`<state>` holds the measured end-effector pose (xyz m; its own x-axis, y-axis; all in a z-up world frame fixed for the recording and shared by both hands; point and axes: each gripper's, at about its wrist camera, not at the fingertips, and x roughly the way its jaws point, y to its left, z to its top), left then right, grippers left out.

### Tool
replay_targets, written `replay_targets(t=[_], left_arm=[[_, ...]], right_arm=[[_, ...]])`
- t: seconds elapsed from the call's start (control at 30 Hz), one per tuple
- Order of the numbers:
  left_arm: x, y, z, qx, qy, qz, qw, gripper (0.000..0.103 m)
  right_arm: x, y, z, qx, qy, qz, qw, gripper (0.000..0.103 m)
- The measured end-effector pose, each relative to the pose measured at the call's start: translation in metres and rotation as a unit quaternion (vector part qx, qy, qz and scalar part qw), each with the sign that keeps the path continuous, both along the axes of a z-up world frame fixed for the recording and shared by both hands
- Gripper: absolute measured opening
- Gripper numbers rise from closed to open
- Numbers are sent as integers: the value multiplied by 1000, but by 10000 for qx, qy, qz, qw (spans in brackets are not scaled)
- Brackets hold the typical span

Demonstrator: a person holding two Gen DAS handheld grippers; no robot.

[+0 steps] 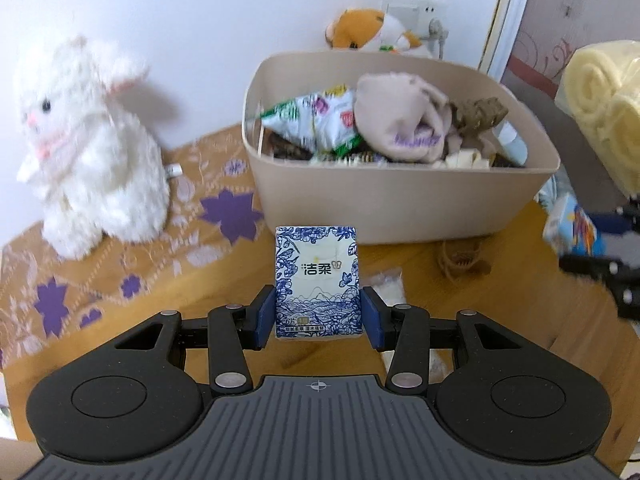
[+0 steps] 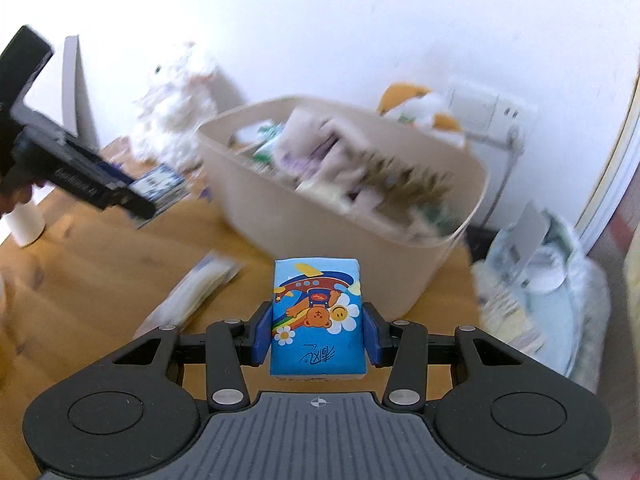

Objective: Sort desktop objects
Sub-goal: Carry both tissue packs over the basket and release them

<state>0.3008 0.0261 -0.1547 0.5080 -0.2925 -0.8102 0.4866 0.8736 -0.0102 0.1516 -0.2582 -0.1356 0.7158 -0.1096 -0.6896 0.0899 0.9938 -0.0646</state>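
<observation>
Left gripper (image 1: 319,319): clamping a blue-and-white tissue pack (image 1: 316,280), holding it above the wooden table (image 1: 500,300).
Right gripper (image 2: 318,334): gripping a cartoon bear tissue pack (image 2: 318,316).
Beige storage bin (image 1: 400,200): sitting just beyond both packs, holding snack packets and cloth.
White plush rabbit (image 1: 92,160): sitting left of the bin.

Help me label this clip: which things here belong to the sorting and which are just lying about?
In the job:
blue-and-white tissue pack, in left gripper
cartoon tissue pack, in right gripper
beige bin

Lying about:
white plush rabbit
orange plush
</observation>
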Motion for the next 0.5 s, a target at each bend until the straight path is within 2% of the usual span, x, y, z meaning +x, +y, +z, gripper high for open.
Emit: replay_targets(t=[0.27,0.5], left_arm=[[12,-12,39,-188,-432,-22,9989,46],[35,-34,68,-478,-718,63,9963,46]], right_arm=[[20,-31,37,-531,-351,152,9979,42],[45,-46,57,-799,-602,200,9948,42]])
